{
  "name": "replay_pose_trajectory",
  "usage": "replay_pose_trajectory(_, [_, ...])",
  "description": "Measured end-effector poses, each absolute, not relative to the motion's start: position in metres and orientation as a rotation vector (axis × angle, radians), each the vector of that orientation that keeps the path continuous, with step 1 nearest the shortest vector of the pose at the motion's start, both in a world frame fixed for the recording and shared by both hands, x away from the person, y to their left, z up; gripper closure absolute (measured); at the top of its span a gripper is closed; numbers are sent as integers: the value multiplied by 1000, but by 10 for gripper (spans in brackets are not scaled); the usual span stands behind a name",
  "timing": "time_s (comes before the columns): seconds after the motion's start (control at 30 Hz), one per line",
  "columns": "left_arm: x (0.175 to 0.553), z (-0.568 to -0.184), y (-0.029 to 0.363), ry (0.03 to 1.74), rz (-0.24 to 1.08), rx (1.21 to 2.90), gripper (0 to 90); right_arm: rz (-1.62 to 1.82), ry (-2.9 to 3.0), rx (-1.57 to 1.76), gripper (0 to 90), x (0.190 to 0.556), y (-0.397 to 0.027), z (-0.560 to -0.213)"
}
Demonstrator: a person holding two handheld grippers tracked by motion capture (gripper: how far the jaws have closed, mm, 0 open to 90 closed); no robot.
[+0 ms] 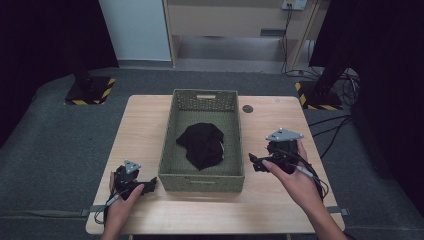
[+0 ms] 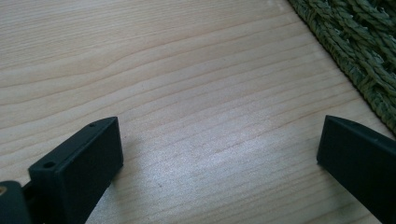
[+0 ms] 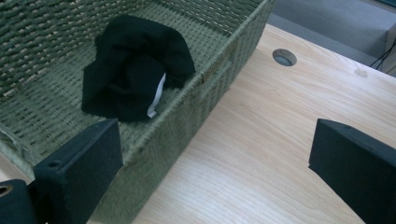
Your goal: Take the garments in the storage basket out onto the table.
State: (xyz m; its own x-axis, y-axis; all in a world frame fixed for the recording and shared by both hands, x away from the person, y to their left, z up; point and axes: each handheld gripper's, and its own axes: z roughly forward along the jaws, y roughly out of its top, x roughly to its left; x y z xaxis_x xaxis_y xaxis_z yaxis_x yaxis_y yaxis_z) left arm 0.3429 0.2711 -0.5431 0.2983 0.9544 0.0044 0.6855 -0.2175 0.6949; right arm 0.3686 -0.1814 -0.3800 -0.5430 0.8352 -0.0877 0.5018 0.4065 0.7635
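Two grippers, left gripper (image 1: 150, 183) and right gripper (image 1: 254, 161), wide-jawed, flanking the basket (image 1: 170, 137).

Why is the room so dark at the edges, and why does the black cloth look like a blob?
High view: light falls on the table while the sides stay black, so the black cloth in the basket loses its folds. Right gripper view: closer, the cloth's folds and a white strip show. Left gripper view: the left claw casts soft shadows on slightly shiny wood.

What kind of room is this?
Probably a lab or recording room, not a home. A lone wooden table holding a basket stands on grey carpet, with black curtains around, cables on the floor, and hand-held grippers in use.
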Motion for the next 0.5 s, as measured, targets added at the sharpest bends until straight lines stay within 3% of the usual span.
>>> replay_pose_trajectory(0.5, [343,-543,271,1455,594,1983,0,981,2236,1109,27,381,-158,-373])
